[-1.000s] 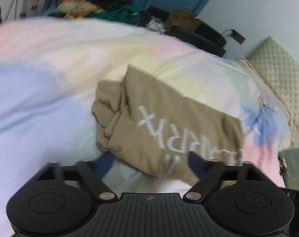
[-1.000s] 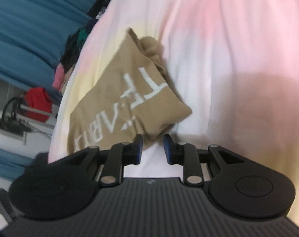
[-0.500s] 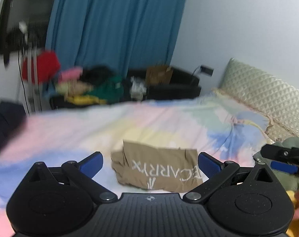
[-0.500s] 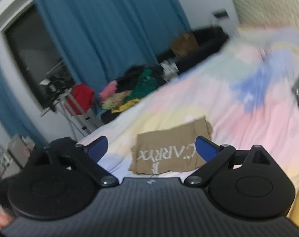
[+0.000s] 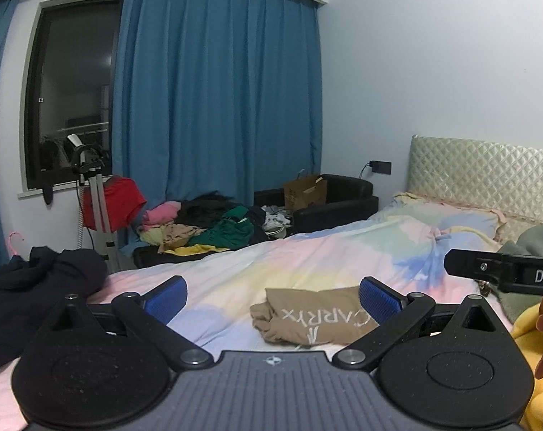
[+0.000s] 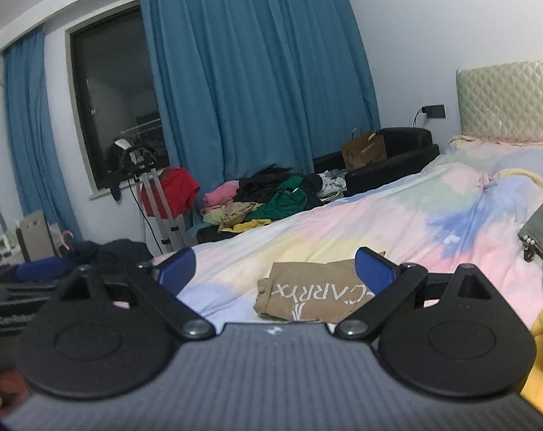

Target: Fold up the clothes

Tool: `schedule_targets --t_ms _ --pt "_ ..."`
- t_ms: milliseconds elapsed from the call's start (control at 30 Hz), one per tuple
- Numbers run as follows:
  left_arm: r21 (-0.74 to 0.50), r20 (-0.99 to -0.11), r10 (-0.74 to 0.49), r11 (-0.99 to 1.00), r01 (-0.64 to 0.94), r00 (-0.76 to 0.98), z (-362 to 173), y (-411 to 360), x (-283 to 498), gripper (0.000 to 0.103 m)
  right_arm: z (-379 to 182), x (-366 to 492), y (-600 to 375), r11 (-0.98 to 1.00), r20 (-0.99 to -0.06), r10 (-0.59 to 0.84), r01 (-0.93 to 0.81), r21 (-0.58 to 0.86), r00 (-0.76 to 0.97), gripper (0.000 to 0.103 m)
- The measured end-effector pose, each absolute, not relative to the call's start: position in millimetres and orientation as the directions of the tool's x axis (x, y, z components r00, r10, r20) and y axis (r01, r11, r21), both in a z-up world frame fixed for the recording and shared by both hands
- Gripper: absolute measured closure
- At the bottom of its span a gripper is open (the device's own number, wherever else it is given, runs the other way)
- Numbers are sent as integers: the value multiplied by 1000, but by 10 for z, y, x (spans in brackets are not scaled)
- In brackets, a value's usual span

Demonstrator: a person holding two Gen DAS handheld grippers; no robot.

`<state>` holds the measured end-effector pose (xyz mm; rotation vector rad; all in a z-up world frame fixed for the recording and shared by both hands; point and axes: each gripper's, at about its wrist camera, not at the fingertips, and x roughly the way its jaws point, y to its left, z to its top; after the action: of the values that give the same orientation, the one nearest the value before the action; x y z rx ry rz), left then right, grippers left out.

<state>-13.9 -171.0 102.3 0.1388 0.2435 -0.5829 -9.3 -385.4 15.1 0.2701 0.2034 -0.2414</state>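
My left gripper (image 5: 273,296) and right gripper (image 6: 274,271) both gape fully wide, gripping nothing, clear above the folded tan shirt (image 5: 318,316) on the bed (image 5: 343,251).

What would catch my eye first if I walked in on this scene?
Probably the folded tan shirt with white lettering, lying alone in the middle of the pastel bedspread. Just in front of it, the left gripper and the right gripper both stand wide open and hold nothing. Behind the bed, a heap of unfolded clothes sits under tall blue curtains.
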Motion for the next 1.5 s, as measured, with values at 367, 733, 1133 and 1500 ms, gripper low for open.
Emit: schedule_targets --t_ms 367,733,1133,1500 --pt "-1 -267 -475 870 493 838 476 -1415 -30 0 -541 21 -3680 928 -268 -263 319 194 927 6" --pt "-16 -311 -442 887 461 841 272 -1262 91 0 -651 157 -3553 922 -281 -326 369 116 903 6" --pt "2 -324 -425 893 450 845 291 -1297 112 0 -688 179 -3533 915 -304 -345 390 102 888 6" --pt "4 -320 -429 891 454 845 282 -1311 91 0 -686 171 -3493 914 -307 -352 395 89 884 6"
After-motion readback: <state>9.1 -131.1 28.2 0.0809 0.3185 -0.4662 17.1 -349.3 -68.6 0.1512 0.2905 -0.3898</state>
